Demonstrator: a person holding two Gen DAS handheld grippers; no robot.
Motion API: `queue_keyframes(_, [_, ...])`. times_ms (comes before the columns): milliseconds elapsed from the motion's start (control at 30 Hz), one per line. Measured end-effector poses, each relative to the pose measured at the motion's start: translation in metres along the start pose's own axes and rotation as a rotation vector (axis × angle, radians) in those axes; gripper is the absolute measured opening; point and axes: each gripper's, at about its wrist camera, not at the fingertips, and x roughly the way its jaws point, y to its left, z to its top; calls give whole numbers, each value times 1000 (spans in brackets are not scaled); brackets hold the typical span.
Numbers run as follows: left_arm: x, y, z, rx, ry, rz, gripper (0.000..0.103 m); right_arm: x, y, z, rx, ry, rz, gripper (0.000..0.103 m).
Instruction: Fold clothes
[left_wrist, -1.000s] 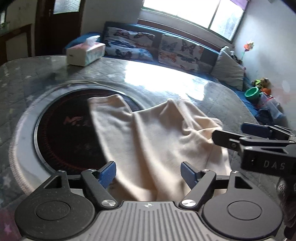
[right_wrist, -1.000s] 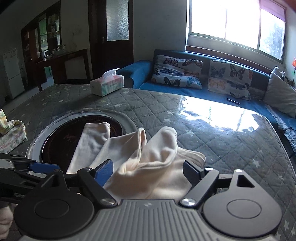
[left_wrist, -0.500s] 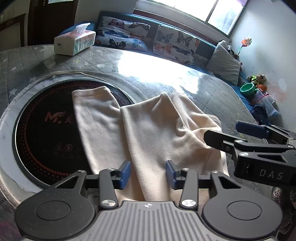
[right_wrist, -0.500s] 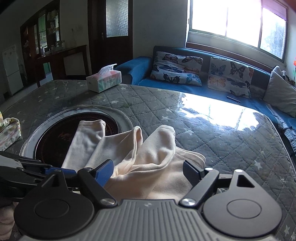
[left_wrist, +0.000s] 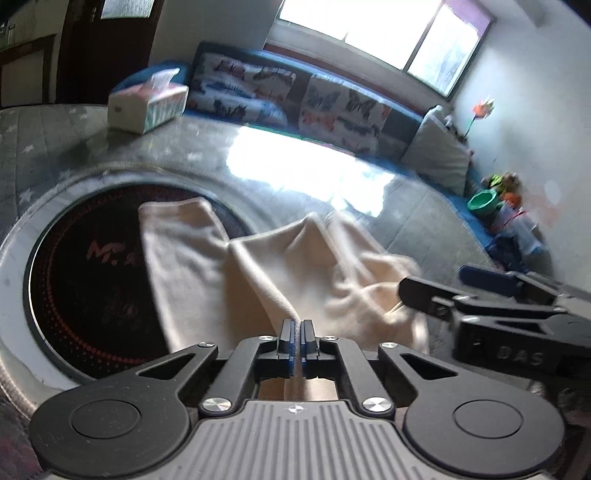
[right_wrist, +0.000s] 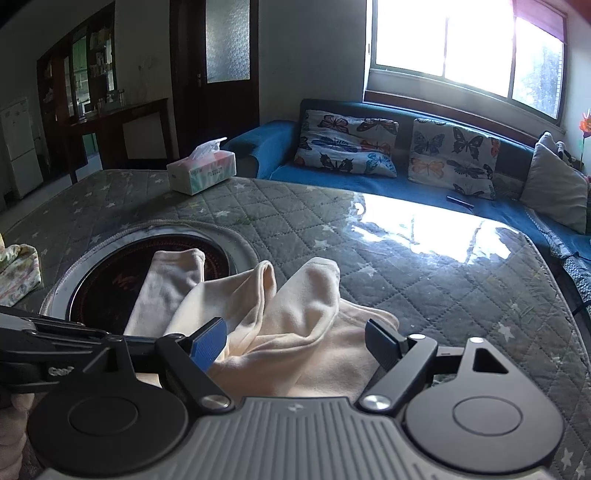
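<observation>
A cream garment (left_wrist: 280, 266) lies rumpled on the quilted grey table, partly over a dark round inset; it also shows in the right wrist view (right_wrist: 295, 314). My left gripper (left_wrist: 296, 332) is shut on the garment's near edge, pinching a ridge of cloth. My right gripper (right_wrist: 295, 339) is open, its fingers on either side of the bunched cloth at the garment's near right part. The right gripper shows in the left wrist view (left_wrist: 480, 295) at the right.
A dark round inset with a pale rim (left_wrist: 14, 258) is set in the table. A tissue box (right_wrist: 201, 171) stands at the far left of the table. A patterned bag (right_wrist: 18, 273) sits at the left edge. A blue sofa with cushions (right_wrist: 406, 155) runs behind.
My left gripper's jaws closed from wide open onto the garment's near edge, and the cloth has gathered into a ridge there. The right gripper stayed open, nearly still.
</observation>
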Motion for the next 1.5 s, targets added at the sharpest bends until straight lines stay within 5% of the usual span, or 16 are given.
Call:
queue_keyframes(200, [-14, -19, -3, 35, -66, -113, 2, -9, -9, 7, 17, -26, 15, 84])
queue_keyframes(400, [-6, -45, -24, 105, -36, -202, 2, -9, -5, 19, -12, -18, 114, 83])
queue_keyframes(600, [2, -60, -44, 159, 0, -244, 3, 18, 15, 11, -93, 92, 197, 67])
queue_keyframes(667, [3, -59, -48, 166, 11, -249, 3, 27, 16, 5, -98, 117, 198, 55])
queue_keyframes(733, [3, -56, -50, 166, 23, -254, 3, 33, 12, -1, -82, 135, 202, 29])
queue_keyframes(933, [-8, -49, -54, 177, 38, -311, 8, 15, -9, -9, -31, 75, 157, 5])
queue_keyframes(1233, [-42, -29, -56, 201, -22, -394, 17, -49, -55, -21, 15, -44, 17, 4])
queue_keyframes(1367, [-48, -18, -51, 176, -58, -354, 31, -83, -76, -40, 38, -75, -63, 4])
queue_keyframes(1500, [-37, -8, -47, 163, -49, -263, 31, -113, -94, -66, 77, -73, -136, 4])
